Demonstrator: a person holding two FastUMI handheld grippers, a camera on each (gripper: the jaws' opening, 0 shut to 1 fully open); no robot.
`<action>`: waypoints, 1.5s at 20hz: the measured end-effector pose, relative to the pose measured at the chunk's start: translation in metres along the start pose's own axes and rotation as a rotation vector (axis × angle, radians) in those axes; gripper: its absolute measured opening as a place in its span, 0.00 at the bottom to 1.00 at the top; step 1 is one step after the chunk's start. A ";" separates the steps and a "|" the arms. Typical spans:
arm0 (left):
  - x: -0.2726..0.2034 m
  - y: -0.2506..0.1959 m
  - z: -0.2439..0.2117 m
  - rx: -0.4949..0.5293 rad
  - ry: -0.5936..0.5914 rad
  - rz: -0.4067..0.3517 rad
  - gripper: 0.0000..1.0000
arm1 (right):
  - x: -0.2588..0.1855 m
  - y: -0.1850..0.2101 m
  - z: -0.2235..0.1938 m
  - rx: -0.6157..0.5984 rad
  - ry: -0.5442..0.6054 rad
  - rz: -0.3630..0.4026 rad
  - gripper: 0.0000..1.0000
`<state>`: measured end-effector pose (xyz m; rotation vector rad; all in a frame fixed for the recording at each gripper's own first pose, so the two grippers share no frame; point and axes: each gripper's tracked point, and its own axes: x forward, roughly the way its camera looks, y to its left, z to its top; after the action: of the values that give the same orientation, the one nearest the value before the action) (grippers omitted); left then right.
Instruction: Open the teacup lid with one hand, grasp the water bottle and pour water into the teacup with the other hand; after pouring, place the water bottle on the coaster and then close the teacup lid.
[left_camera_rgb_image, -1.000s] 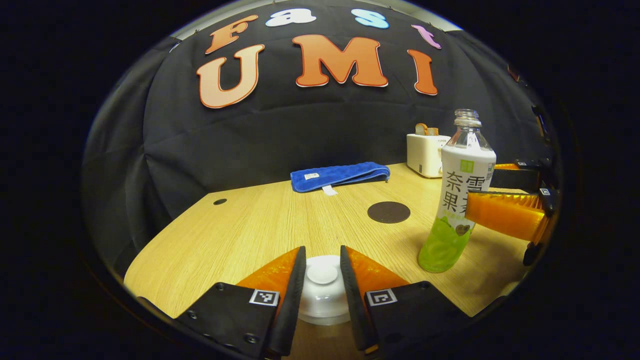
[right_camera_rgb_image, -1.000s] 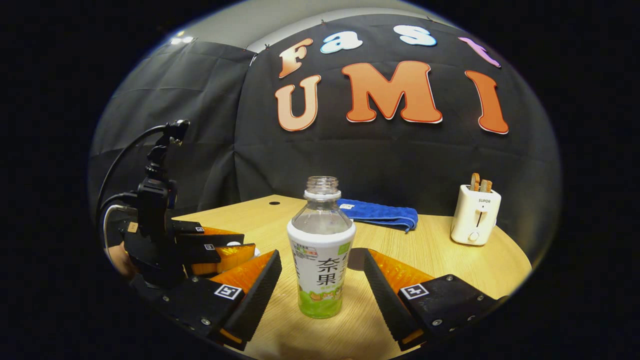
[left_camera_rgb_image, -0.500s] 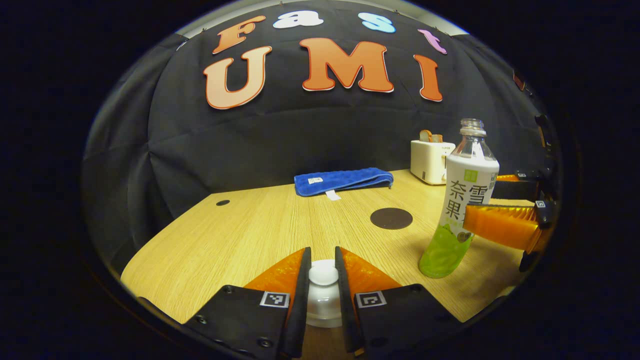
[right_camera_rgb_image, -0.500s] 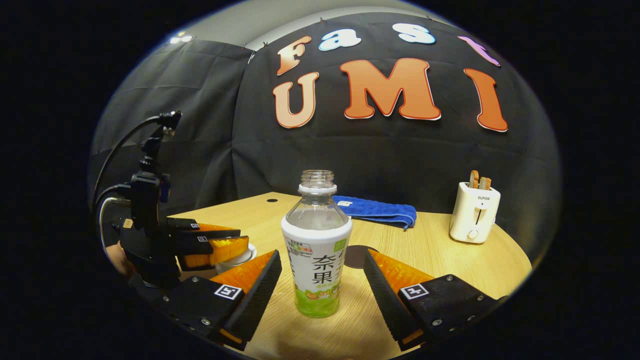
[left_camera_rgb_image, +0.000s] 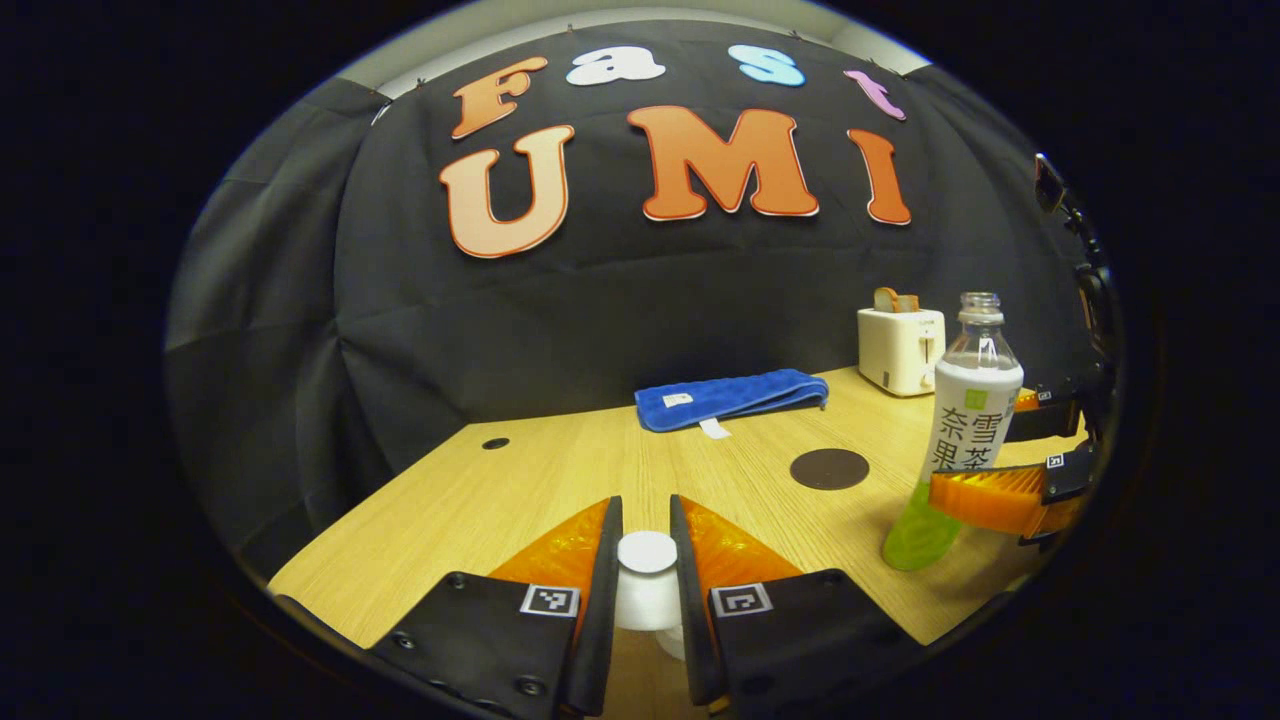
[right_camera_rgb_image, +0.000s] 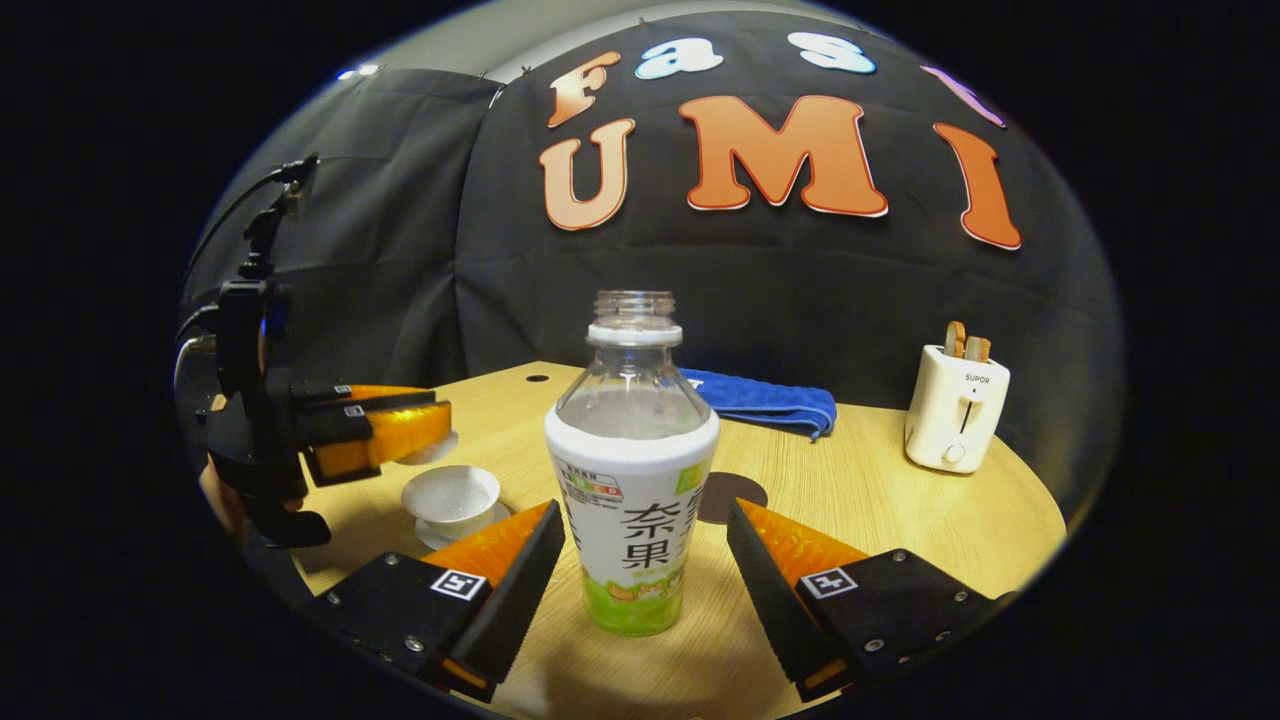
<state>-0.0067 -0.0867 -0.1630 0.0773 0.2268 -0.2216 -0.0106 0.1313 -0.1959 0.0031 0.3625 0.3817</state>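
Left gripper view: the left gripper (left_camera_rgb_image: 646, 570) is closed on the knob of the white lid (left_camera_rgb_image: 646, 585), lifted above the wooden table (left_camera_rgb_image: 540, 480).
Right gripper view shows what the other hides: the open white teacup (right_camera_rgb_image: 451, 495) on its saucer, below the raised lid. The right gripper (right_camera_rgb_image: 640, 565) is wide open, its ribbed orange fingers either side of the uncapped bottle (right_camera_rgb_image: 632, 480) without touching it. A round dark coaster (left_camera_rgb_image: 829, 468) lies beyond the left jaws, to their right.
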 end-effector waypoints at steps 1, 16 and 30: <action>0.000 0.008 0.001 -0.006 -0.004 0.015 0.34 | 0.002 0.000 -0.003 0.001 0.016 -0.003 0.98; -0.010 0.078 -0.022 -0.082 0.021 0.088 0.34 | 0.010 -0.011 -0.003 -0.221 0.136 -0.142 0.66; -0.014 0.104 -0.037 -0.096 0.020 0.106 0.34 | 0.023 0.009 0.014 -0.780 0.150 -0.157 0.66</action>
<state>-0.0042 0.0215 -0.1907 -0.0036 0.2526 -0.1039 0.0106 0.1492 -0.1906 -0.8149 0.3404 0.3487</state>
